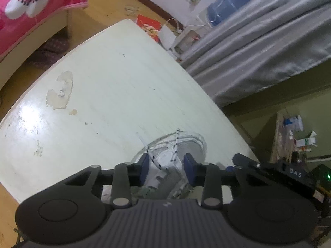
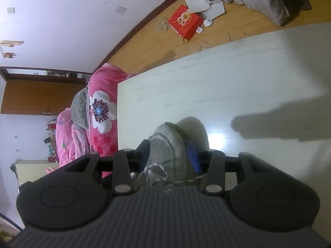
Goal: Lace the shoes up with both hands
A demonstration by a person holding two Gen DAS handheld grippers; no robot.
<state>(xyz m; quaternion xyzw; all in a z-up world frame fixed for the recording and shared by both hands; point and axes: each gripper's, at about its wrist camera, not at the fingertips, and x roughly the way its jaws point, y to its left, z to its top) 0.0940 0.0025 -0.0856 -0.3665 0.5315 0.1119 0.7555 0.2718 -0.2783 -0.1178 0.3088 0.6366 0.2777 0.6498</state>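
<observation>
Both claws over the grey shoe point(image 2: 168, 144) on the pale table point(image 1: 115, 78).

Left claw point(image 1: 166, 165) gapes, speckled lace point(image 1: 153, 159) loose between its pads, untouched. Right claw point(image 2: 168, 155) gapes astride the toe. Beyond: red box point(image 2: 184, 21), pink floral blanket point(image 2: 101, 111), grey curtain point(image 1: 258, 47).

On the white bench point(image 2: 238, 86), a grey shoe point(image 2: 168, 144) sits between the open right tongs point(image 2: 169, 157), its speckled lace point(image 2: 159, 178) nearest the camera.
</observation>
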